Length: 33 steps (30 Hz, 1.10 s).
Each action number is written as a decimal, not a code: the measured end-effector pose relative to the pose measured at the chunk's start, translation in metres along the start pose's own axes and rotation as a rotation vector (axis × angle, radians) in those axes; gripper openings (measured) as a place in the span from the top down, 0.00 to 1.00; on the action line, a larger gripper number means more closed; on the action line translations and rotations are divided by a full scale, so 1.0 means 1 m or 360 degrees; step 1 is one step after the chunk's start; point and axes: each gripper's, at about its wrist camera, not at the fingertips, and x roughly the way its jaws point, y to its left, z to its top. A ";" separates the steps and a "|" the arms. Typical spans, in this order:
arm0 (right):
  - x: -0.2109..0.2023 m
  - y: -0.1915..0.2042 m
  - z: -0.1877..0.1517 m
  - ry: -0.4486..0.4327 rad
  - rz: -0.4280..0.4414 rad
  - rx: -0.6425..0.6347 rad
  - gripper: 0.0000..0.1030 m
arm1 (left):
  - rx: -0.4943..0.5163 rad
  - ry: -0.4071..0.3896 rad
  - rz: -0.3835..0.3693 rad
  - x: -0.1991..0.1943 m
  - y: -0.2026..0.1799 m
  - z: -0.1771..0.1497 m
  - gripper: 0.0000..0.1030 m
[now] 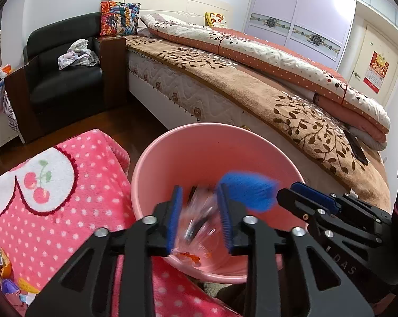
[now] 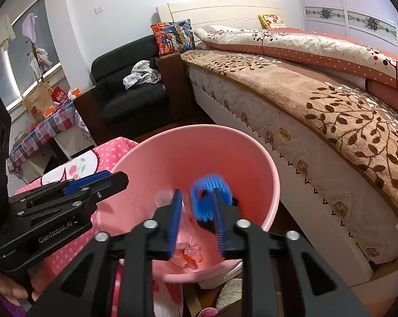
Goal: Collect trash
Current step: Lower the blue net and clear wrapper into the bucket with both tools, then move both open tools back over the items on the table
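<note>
Bedroom, round pink plastic bucket [image 1: 156,163], crinkly clear wrapper [image 1: 199,219] falling

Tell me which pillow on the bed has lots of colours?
The pillow by the black armchair; its print is many-coloured. The other pillow is yellow with red flowers.

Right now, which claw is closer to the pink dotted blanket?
Left. The left claw hangs over the pink plastic bucket beside the pink dotted blanket; the right claw is over the bucket's far side.
</note>
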 end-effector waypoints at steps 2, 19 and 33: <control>0.000 -0.001 -0.001 -0.0001 0.0006 0.0000 0.77 | -0.0003 -0.0009 0.0002 -0.002 0.000 0.000 0.67; -0.038 0.023 -0.008 -0.0108 0.0093 -0.0064 0.61 | -0.0058 -0.0094 0.0054 -0.040 0.008 -0.007 0.67; -0.059 0.064 -0.025 -0.0120 0.0247 -0.0168 0.60 | -0.0109 -0.0156 0.0161 -0.088 0.024 -0.027 0.67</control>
